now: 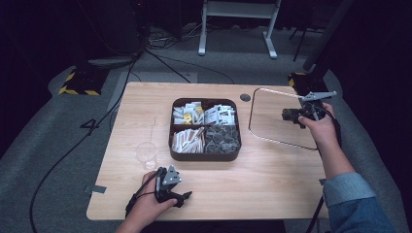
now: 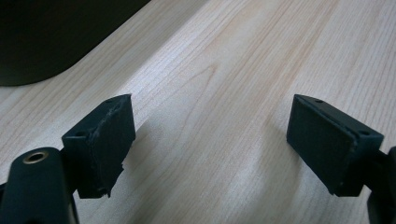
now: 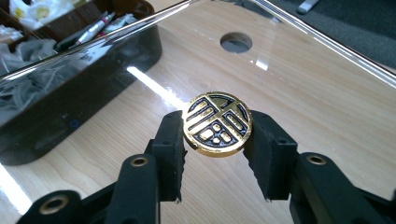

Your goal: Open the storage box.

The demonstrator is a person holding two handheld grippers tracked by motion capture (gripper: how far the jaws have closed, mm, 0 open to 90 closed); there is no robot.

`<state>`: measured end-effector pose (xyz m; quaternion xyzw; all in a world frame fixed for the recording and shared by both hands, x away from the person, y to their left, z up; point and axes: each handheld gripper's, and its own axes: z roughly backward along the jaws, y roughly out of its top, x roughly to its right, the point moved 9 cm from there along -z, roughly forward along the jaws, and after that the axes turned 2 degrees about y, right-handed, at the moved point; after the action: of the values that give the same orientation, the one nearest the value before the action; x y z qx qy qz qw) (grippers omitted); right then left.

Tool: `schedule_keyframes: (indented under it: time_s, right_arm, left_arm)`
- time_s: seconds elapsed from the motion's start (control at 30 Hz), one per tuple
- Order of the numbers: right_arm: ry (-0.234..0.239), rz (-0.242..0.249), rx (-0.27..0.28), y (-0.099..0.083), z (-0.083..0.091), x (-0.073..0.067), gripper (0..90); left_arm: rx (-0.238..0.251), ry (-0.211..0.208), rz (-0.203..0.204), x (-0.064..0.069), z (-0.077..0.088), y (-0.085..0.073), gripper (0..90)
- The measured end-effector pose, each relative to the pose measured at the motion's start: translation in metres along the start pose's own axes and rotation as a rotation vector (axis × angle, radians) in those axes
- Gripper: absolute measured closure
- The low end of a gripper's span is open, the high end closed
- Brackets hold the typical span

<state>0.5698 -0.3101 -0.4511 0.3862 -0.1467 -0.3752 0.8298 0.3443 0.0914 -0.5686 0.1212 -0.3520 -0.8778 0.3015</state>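
A clear lid [image 1: 272, 121] with a thin bright rim lies over the right part of the table. In the right gripper view, my right gripper [image 3: 217, 126] is shut on its round gold knob [image 3: 217, 122], which bears a black pattern. From above, that gripper [image 1: 291, 115] is at the lid's right side. Whether the lid rests on the wood or hangs just above it I cannot tell. A dark four-part tray [image 1: 171, 141] of sachets stands mid-table, uncovered. My left gripper [image 1: 187, 196] sits near the front edge, jaws wide apart [image 2: 210, 121] over bare wood.
An empty clear glass [image 1: 145, 154] stands just left of the tray. A round cable hole [image 1: 245, 97] is in the tabletop behind the lid. Cables run over the grey floor at the left, and a white table frame [image 1: 238, 24] stands at the back.
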Motion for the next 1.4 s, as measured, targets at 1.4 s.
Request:
schedule_keyframes:
  time_s: [1.4]
  right_arm:
    - [0.005, -0.056, -0.080, -0.076, -0.055, 0.005, 58.9]
  left_arm:
    - [0.000, 0.000, 0.000, 0.000, 0.000, 0.000, 16.0]
